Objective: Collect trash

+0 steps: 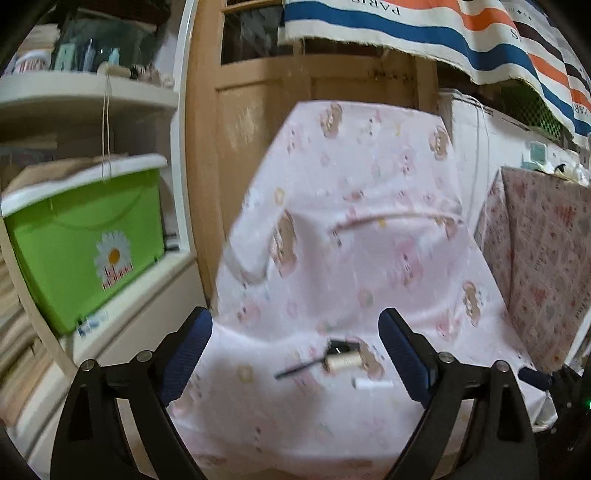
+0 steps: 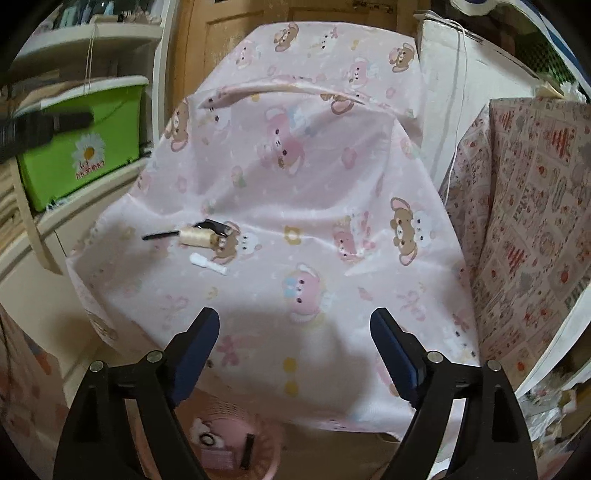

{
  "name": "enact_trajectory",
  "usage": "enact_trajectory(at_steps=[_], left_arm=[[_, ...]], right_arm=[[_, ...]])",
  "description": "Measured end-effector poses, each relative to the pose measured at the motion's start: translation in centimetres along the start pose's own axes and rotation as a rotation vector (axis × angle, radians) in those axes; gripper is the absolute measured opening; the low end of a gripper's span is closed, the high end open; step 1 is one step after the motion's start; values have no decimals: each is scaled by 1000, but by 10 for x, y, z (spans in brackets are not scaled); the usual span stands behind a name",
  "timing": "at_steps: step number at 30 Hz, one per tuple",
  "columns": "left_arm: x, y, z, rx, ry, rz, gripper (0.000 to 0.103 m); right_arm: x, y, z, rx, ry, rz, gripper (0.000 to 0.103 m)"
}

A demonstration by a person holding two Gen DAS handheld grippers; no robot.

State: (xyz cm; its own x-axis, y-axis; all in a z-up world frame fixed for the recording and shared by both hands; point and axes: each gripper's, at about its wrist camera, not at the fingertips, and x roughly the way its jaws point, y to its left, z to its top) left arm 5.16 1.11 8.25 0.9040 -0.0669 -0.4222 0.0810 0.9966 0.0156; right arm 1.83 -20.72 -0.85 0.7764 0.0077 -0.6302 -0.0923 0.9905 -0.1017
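Note:
On a table under a pink bear-print cloth (image 2: 314, 177) lie a cream thread spool (image 2: 195, 237), a thin black stick-like piece (image 2: 160, 235), a black item behind the spool (image 2: 216, 225) and a small white piece (image 2: 207, 264). The same spool (image 1: 343, 360), black stick (image 1: 299, 369) and white piece (image 1: 371, 384) show in the blurred left wrist view. My left gripper (image 1: 295, 354) is open and empty, close before these items. My right gripper (image 2: 295, 354) is open and empty, over the table's near edge. A pink basket (image 2: 229, 443) below it holds several small items.
A white shelf unit (image 1: 110, 96) with a green daisy box (image 1: 92, 240) stands at the left. A wooden door (image 1: 258, 110) is behind the table. A box in patterned cloth (image 2: 535, 221) stands at the right. A striped cloth (image 1: 443, 33) hangs above.

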Motion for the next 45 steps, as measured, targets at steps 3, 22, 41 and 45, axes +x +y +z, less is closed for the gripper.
enact_trajectory(at_steps=[3, 22, 41, 45], left_arm=[[9, 6, 6, -7, 7, 20, 91], [63, 25, -53, -83, 216, 20, 91], [119, 8, -76, -68, 422, -98, 91], [140, -4, -86, -46, 473, -117, 91]], right_arm=[[1, -3, 2, 0, -5, -17, 85], [20, -14, 3, 59, 20, -29, 85], [37, -12, 1, 29, 50, -43, 85], [50, -13, 2, 36, 75, -49, 85]])
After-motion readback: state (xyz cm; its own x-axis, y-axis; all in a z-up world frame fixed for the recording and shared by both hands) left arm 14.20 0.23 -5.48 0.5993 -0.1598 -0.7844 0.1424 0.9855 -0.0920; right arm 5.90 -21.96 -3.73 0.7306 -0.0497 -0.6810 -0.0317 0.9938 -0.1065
